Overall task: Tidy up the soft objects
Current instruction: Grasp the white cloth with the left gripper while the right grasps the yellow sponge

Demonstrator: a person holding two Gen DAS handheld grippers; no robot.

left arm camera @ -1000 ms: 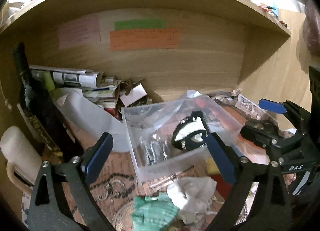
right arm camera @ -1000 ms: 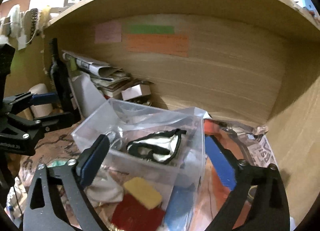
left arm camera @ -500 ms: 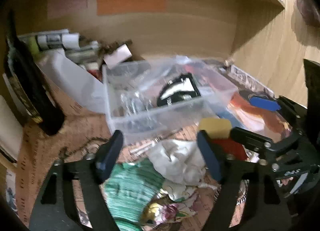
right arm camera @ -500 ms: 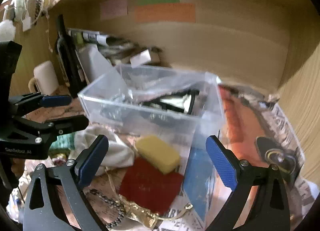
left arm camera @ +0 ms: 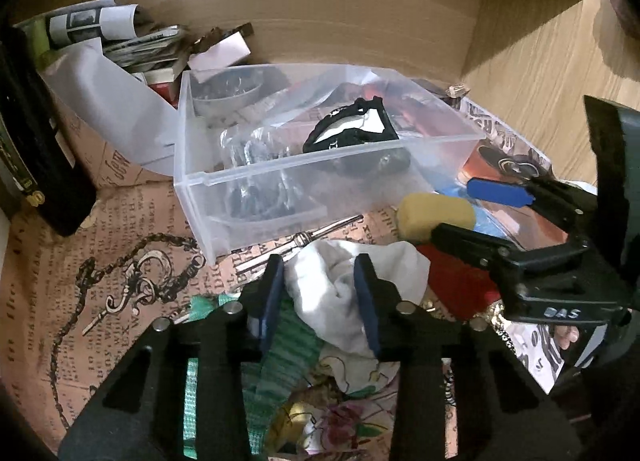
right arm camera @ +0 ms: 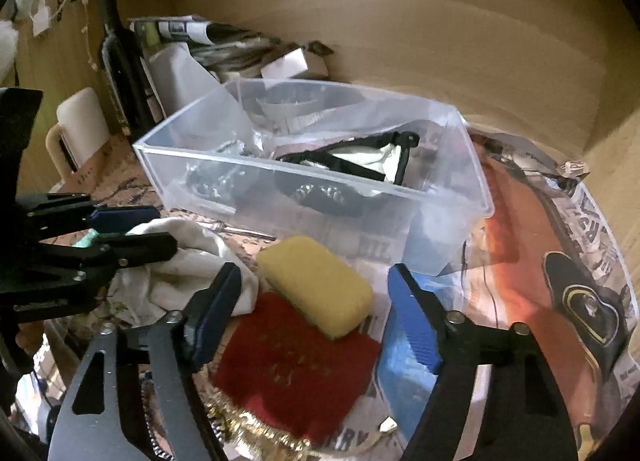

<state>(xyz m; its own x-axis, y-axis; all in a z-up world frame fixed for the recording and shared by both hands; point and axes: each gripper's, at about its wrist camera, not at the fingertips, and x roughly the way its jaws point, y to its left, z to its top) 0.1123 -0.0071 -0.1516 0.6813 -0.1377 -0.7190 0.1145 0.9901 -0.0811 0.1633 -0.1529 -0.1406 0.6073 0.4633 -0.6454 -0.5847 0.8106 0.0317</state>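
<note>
The left gripper (left arm camera: 320,293) pinched a crumpled white cloth (left arm camera: 352,281) lying in front of a clear plastic bin (left arm camera: 280,169). The right gripper (right arm camera: 316,301), stamped "DAS" as seen from the left wrist, stood open around a yellow sponge (right arm camera: 316,289) resting on a red cloth (right arm camera: 296,369), beside paper lettered "RRY" (right arm camera: 352,441).

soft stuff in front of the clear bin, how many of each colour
white: 1, the white cloth between the left gripper fingers
yellow: 1, the yellow sponge
red: 1, the red cloth under the sponge
green: 1, the green knit cloth
floral: 1, the floral cloth
total: 5, all outside the clear bin
</note>
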